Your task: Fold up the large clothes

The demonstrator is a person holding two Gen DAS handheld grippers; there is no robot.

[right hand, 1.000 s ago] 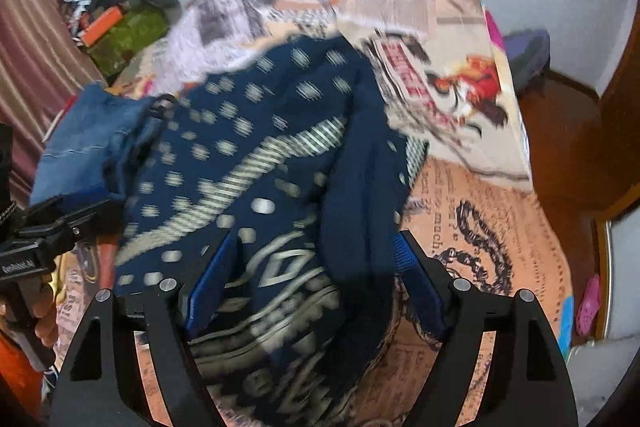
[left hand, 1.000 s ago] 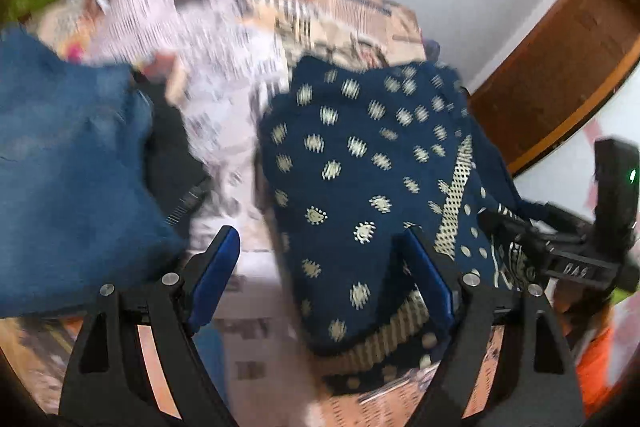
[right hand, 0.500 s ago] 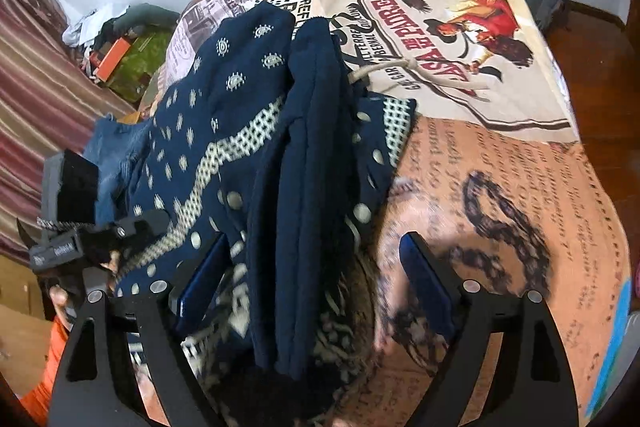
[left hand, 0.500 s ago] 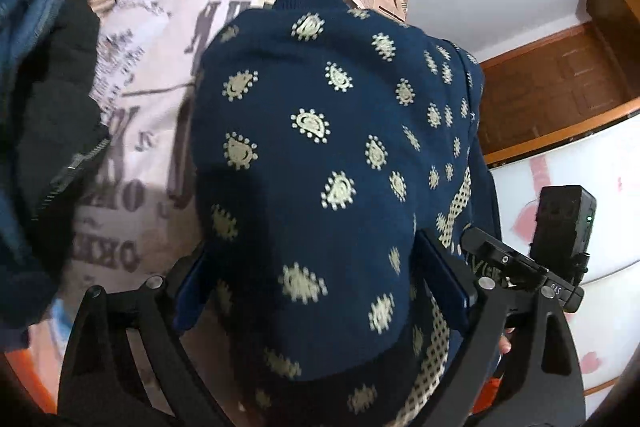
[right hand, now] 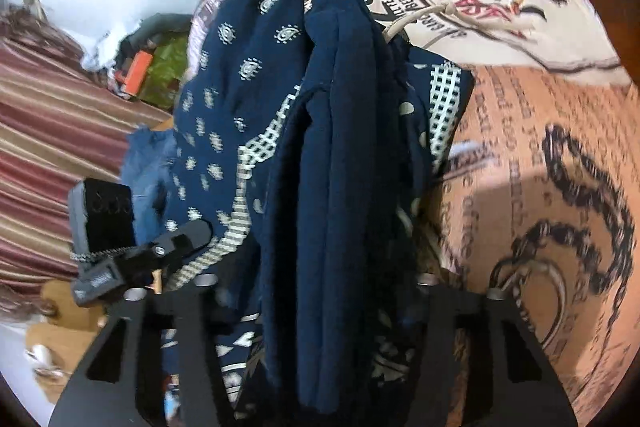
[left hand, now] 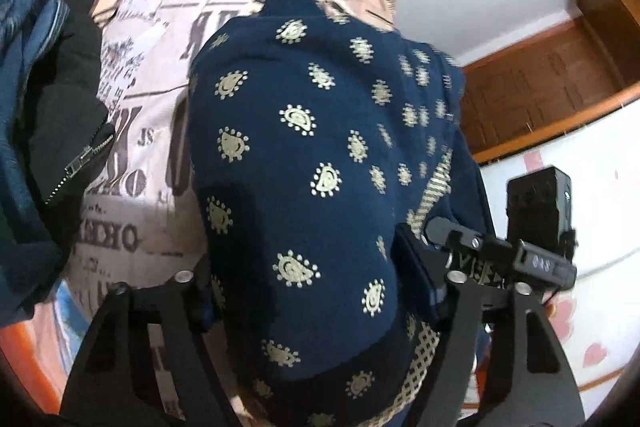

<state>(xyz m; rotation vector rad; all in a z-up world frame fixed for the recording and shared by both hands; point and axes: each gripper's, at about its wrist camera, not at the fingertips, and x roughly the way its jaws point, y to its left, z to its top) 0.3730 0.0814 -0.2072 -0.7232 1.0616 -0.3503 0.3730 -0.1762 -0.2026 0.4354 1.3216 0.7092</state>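
Navy printed garment (left hand: 320, 163) bunched between two handheld grippers above a newsprint-patterned bedspread (left hand: 160, 39).

The cloth, dotted with cream motifs and edged with a checked band, fills the gap of the left gripper (left hand: 308, 291), whose jaws are closing with the fabric between them; the pads appear to press into its sides. In the right wrist view the same garment (right hand: 344, 155) hangs in thick vertical folds through the right gripper (right hand: 316, 291), its jaws also closing on the folds. Denim (left hand: 20, 75) and a black zippered jacket (left hand: 68, 115) lie just left of the garment. The bedspread is bare to the right (right hand: 540, 163). A cluttered heap (right hand: 156, 67) sits by the far wall.
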